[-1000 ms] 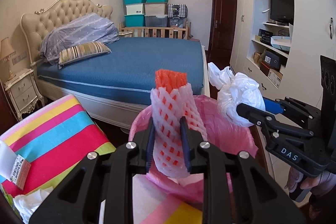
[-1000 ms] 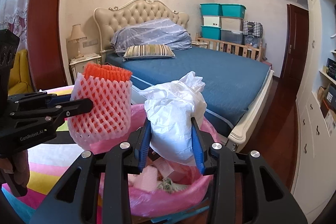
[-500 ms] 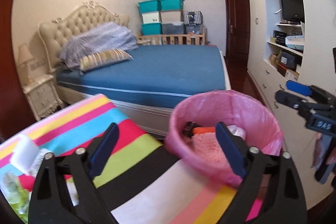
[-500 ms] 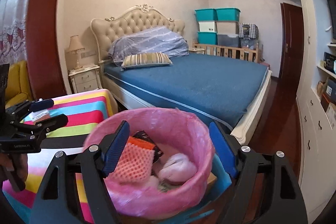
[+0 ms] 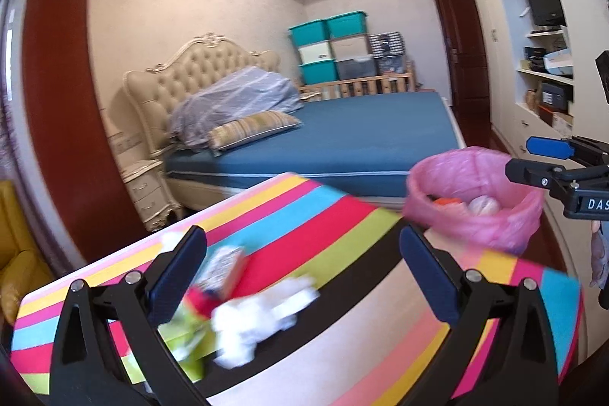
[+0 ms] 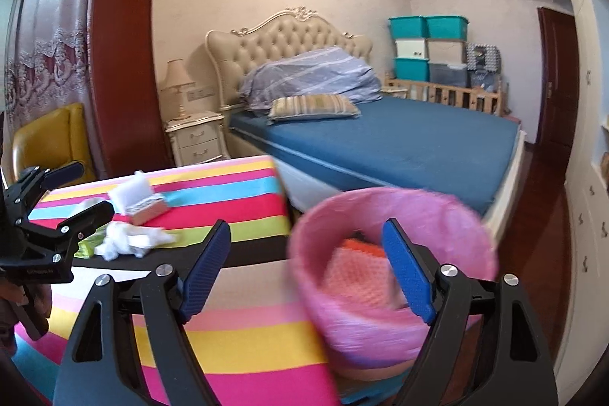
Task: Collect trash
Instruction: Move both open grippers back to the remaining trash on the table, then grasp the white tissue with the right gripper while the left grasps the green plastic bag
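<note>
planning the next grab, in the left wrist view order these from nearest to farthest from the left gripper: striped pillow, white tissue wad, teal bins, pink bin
From the left gripper, jaws opening with nothing gripped:
1. white tissue wad, on the striped tablecloth, low between the fingers.
2. pink bin, off the table's far right corner.
3. striped pillow, on the bed near the headboard.
4. teal bins, stacked at the back wall.
</note>
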The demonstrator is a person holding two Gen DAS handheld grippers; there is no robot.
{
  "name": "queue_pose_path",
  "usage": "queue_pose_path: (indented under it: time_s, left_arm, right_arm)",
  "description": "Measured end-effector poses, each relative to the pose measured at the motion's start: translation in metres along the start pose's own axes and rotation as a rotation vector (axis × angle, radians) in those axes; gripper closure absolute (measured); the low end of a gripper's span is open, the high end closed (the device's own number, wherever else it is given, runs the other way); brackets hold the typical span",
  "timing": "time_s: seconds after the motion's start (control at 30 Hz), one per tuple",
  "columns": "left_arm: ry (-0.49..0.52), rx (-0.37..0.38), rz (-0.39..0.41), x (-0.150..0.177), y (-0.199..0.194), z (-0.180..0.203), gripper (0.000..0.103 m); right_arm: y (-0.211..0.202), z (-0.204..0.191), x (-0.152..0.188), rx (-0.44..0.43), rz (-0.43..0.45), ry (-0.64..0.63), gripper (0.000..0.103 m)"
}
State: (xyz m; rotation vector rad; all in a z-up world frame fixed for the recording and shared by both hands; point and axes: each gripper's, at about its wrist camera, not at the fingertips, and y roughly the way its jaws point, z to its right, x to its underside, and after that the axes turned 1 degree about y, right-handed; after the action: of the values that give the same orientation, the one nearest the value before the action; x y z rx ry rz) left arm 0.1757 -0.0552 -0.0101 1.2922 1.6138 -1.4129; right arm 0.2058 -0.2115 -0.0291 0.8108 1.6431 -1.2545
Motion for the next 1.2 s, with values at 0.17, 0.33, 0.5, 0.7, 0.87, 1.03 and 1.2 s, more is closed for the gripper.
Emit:
queue_pose_path:
  time_s: [0.17,0.33,0.5,0.7,0.87,1.03,1.2]
  left_arm:
    - [-0.032,-0.082,-0.005,0.024,-0.026,-0.052,0.005]
    - [-0.080,-0.149,-0.036,0.049,-0.039,-0.103,0.005]
    - [-0.126,-0.202,-0.082,0.071,-0.041,-0.142,0.005]
    - [-0.166,-0.256,-0.110,0.086,-0.039,-0.169,0.005]
    - [-0.225,-0.253,-0.101,0.093,-0.043,-0.184,0.005]
    - [-0.234,-0.252,-0.090,0.094,-0.044,-0.185,0.005]
    - [-0.237,-0.239,-0.055,0.093,-0.049,-0.184,0.005]
  right_arm:
    - [0.016,-0.047,0.003,-0.052,-0.037,-0.008,0.023]
    - [0.032,-0.101,0.010,-0.102,-0.077,-0.035,0.023]
    - [0.052,-0.147,0.016,-0.125,-0.129,-0.079,0.023]
    - [0.074,-0.178,0.023,-0.141,-0.198,-0.081,0.023]
    - [0.091,-0.199,0.026,-0.128,-0.242,-0.076,0.023]
    - [0.109,-0.214,0.027,-0.091,-0.291,-0.076,0.023]
    - [0.126,-0.224,0.026,-0.065,-0.321,-0.075,0.027]
